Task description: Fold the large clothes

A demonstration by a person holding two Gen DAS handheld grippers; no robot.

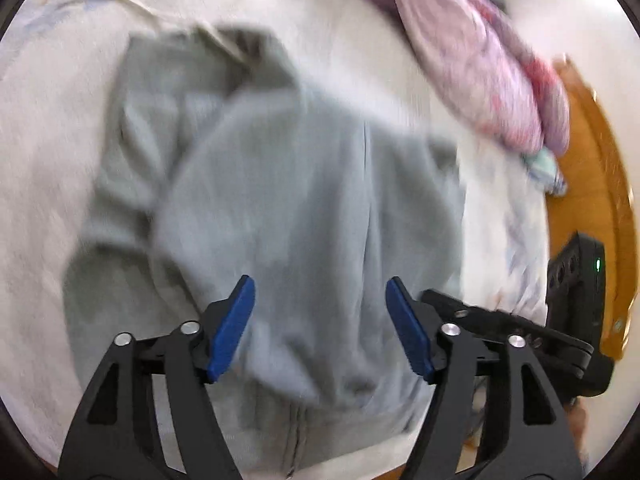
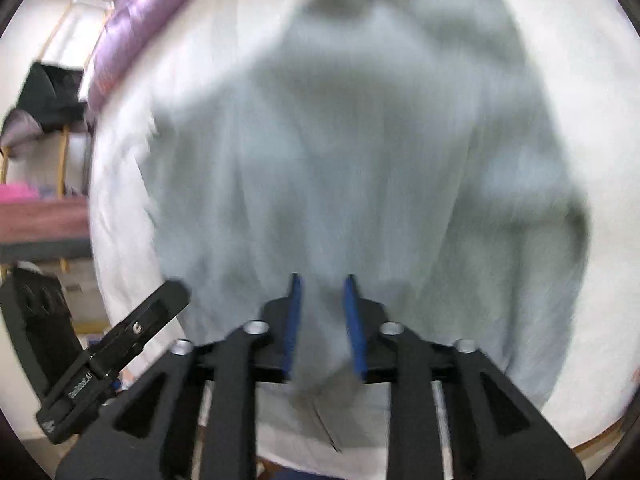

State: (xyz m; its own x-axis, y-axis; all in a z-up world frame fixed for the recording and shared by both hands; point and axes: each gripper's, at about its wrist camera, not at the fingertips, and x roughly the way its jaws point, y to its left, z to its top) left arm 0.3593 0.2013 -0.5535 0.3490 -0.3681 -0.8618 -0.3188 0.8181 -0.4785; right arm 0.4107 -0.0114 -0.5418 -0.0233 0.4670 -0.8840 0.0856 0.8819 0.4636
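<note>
now both the left gripper (image 1: pixel 320 320) and right gripper (image 2: pixel 322 312) hang released over the grey hoodie (image 1: pixel 304 200), mid-fold, and next should pinch the hem below them.

A bedroom seen over a bed with a pale sheet, everything smeared by blur.

The bed (image 1: pixel 48 152) is covered in a whitish sheet, and a pink and purple quilt (image 1: pixel 480 68) lies bunched along its far edge. An orange-brown wooden floor (image 1: pixel 592 184) shows past the bed's side. In the right wrist view, a yellow-framed rack (image 2: pixel 64 148) with dark and pink items stands against a pale, brightly lit wall (image 2: pixel 48 4).
</note>
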